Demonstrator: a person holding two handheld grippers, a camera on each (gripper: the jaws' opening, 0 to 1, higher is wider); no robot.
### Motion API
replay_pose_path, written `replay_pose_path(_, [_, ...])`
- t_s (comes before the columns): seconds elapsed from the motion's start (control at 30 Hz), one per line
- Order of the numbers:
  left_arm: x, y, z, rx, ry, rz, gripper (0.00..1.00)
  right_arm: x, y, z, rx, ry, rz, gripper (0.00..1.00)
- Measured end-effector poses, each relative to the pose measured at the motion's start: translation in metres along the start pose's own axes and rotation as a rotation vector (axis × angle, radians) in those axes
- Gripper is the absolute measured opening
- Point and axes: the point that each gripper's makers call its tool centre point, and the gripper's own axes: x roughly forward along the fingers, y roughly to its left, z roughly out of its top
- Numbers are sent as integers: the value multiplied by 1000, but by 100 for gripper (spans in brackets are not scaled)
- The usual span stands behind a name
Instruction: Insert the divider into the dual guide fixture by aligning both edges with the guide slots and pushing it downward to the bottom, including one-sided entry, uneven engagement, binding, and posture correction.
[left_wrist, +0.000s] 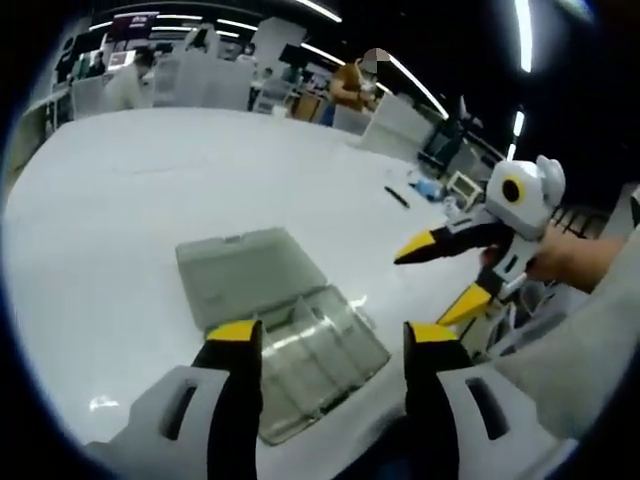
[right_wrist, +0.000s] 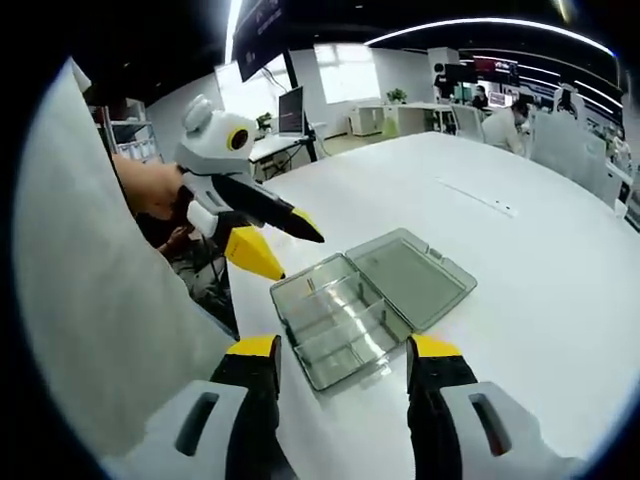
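The open box (right_wrist: 365, 305) lies on the table (right_wrist: 540, 260), lid flat beside the tray, ahead of both tongs.

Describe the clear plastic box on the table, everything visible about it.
The box is a clear, slightly grey plastic case lying open on the white table. Its hinged lid is folded flat beside the tray, with small latch tabs on its outer edge. The tray is split by clear walls into several compartments. Whether a loose divider sits inside cannot be told. No claw touches it; both hover near the tray's end. In the left gripper view it lies beyond the claw tips.
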Motion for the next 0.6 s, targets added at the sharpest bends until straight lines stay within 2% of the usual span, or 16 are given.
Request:
replay_pose_path(0.17, [-1, -3, -3, 17, 9, -8, 60, -2, 1, -1, 13, -1, -15, 47])
replay_pose_path(0.6, [-11, -15, -11, 33, -6, -23, 64, -4, 8, -5, 38, 4, -22, 47])
